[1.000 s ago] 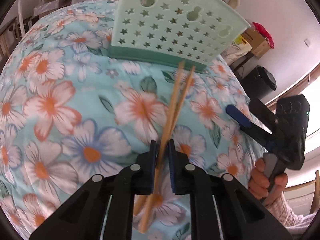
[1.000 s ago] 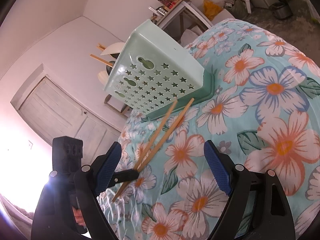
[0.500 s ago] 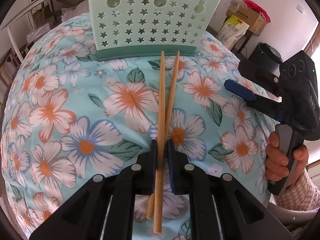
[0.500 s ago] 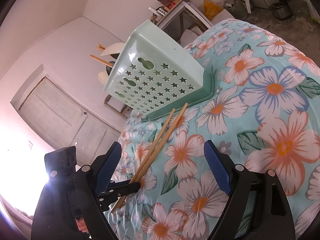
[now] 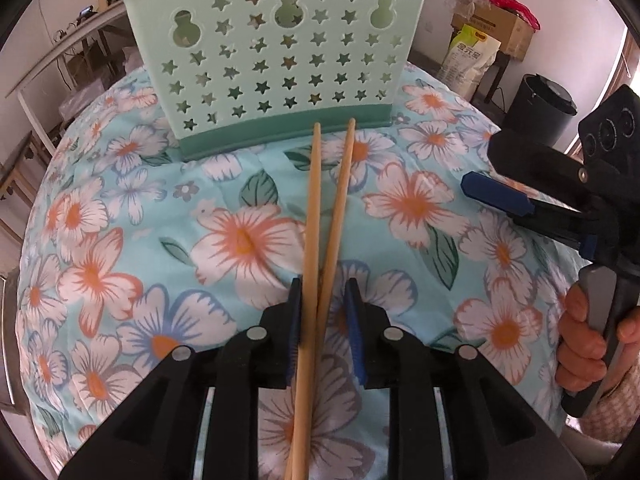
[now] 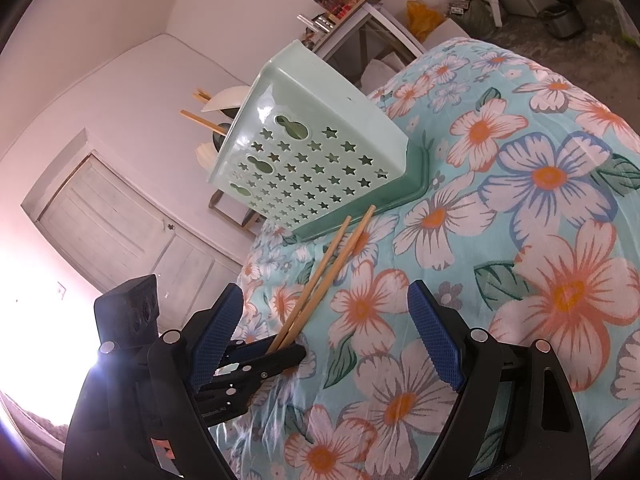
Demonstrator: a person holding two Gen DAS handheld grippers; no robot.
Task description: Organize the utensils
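Note:
Two wooden chopsticks lie between the jaws of my left gripper, tips pointing at the mint green utensil basket with star-shaped holes. The jaws stand slightly apart, with a gap beside the sticks, which rest low on the floral tablecloth. The right wrist view shows the same chopsticks running from the left gripper to the basket. My right gripper is wide open and empty, held above the cloth to the right; it also shows in the left wrist view.
The basket holds other chopsticks and spoons sticking out of its far side. A black bin, a cardboard box and a white table stand beyond the table edge.
The chopsticks have swung from tilted to pointing straight at the basket and lowered toward the cloth. The left jaws have parted around them. The right gripper has barely moved.

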